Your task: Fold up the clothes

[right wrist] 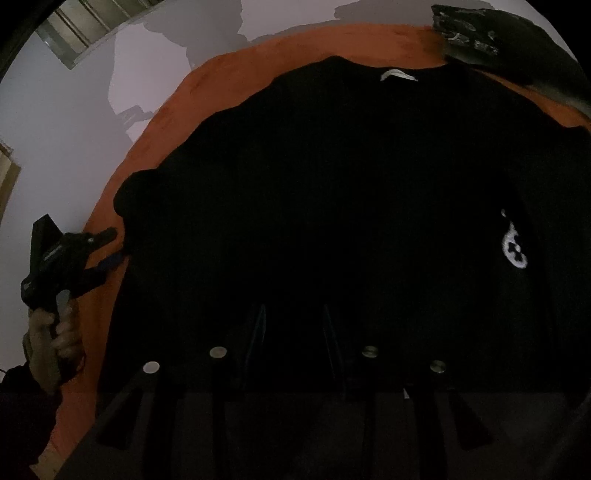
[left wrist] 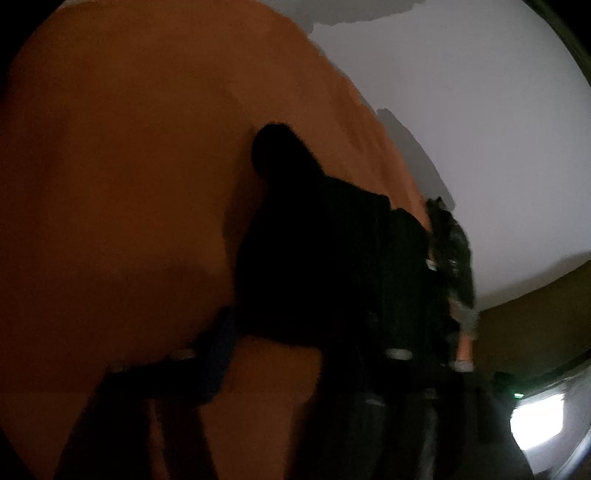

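Note:
A black garment with a white neck label and a white logo lies spread on an orange cloth. In the right wrist view my left gripper, held by a gloved hand, sits at the garment's left sleeve edge. In the left wrist view black fabric fills the space between the jaws of my left gripper, which is shut on it. My right gripper hovers low over the garment's near hem; darkness hides whether its pads grip anything. It also shows at the garment's far side.
The orange cloth lies on a pale surface that extends beyond it. A dark patterned object rests at the cloth's far right corner. A bright light patch glows at the lower right.

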Demonstrator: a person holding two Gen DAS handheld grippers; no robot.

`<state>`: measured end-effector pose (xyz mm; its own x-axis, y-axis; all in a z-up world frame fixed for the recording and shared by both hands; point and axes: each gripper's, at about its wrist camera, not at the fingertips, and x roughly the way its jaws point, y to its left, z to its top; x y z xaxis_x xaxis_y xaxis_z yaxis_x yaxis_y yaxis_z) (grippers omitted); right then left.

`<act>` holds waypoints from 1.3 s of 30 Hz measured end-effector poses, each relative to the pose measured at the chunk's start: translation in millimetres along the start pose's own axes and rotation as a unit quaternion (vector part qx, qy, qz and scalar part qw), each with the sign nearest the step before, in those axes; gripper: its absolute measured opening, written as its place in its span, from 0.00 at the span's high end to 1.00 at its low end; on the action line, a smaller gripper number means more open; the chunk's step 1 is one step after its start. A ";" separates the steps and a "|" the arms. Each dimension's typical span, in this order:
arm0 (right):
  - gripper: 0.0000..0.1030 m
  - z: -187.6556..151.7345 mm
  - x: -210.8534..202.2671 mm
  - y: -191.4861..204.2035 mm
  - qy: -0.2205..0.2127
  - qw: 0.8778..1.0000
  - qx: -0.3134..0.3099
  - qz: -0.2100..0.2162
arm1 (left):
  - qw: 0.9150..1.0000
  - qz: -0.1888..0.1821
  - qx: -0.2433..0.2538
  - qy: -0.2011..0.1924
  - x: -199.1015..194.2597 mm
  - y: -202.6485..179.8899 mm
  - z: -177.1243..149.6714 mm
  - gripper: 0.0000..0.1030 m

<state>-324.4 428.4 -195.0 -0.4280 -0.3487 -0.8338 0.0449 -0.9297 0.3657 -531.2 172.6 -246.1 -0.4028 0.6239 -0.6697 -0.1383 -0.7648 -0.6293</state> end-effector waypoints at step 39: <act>0.70 85.2 42.0 -19.9 0.011 0.989 0.076 0.128 | 0.960 0.100 0.098 0.241 161.0 -135.8 126.4 0.98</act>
<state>-420.1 442.4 -202.1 -0.4011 -0.5746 -0.7134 0.0129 -0.7823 0.6228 -691.5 356.6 -218.6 0.0205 0.4281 -0.9035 -0.2881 -0.8628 -0.4154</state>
